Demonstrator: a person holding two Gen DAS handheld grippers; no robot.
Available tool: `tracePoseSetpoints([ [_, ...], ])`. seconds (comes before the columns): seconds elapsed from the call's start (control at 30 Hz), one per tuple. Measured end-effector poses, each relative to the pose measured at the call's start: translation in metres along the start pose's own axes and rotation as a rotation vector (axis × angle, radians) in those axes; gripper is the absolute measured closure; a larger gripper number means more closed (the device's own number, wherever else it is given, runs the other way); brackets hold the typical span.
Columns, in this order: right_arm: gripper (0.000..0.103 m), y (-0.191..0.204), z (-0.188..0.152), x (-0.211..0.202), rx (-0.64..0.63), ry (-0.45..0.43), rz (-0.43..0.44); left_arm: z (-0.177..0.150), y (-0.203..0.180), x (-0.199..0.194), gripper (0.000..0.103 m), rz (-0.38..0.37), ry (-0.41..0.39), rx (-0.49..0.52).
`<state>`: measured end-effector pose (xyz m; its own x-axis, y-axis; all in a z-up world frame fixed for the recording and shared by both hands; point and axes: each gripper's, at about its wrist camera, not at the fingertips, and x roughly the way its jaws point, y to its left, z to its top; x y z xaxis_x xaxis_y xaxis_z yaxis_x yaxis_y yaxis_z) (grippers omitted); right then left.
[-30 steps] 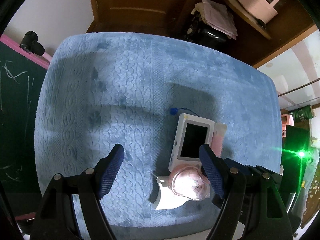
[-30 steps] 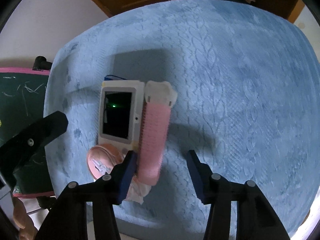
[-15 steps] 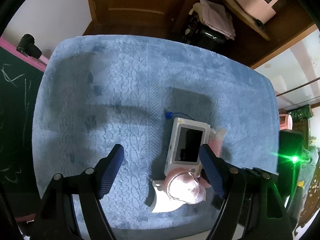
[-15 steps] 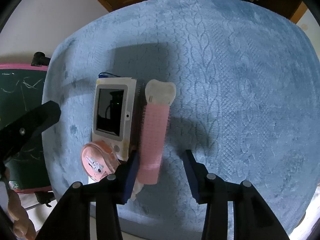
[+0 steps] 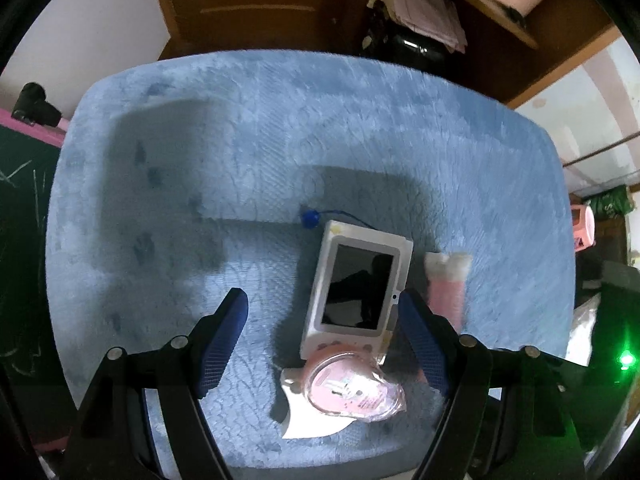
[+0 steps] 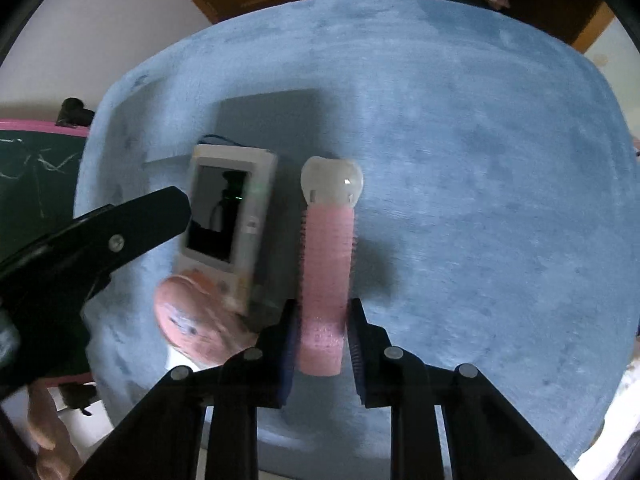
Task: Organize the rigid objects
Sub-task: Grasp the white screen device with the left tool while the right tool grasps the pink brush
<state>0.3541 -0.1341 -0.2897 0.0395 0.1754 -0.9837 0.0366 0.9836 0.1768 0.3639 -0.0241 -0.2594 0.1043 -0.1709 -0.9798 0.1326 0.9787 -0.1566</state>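
The right gripper [image 6: 322,332] has its jaws closed on the near end of a pink hair roller [image 6: 326,264], whose white cap points toward the far edge of the table [image 6: 480,200], which is covered in blue plush cloth. Just left of the roller, apart from it, lies a white handheld device [image 5: 356,288] with a dark screen. A round pink packet [image 5: 344,388] lies against its near end, by the table's near edge. The left gripper [image 5: 324,340] hangs over these two, jaws wide apart, holding nothing.
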Motion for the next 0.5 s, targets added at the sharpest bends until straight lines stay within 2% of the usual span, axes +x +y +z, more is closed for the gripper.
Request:
tracePoseSetpoints([
  [0.23,0.08,-0.02,-0.009,-0.001,0.042,-0.001,0.021,-0.001,-0.015,0.024,0.023,0.026,0.042,0.024],
  [0.33,0.08,-0.017,-0.007,0.002,0.045,-0.001,0.029,0.001,-0.02,0.033,0.023,0.041,0.056,0.031],
  [0.4,0.079,-0.034,-0.011,-0.005,0.046,0.0,0.034,0.002,-0.022,0.038,0.023,0.049,0.061,0.032],
  [0.5,0.079,-0.039,-0.013,-0.001,0.041,0.007,0.034,0.004,-0.025,0.044,0.023,0.07,0.063,0.033],
])
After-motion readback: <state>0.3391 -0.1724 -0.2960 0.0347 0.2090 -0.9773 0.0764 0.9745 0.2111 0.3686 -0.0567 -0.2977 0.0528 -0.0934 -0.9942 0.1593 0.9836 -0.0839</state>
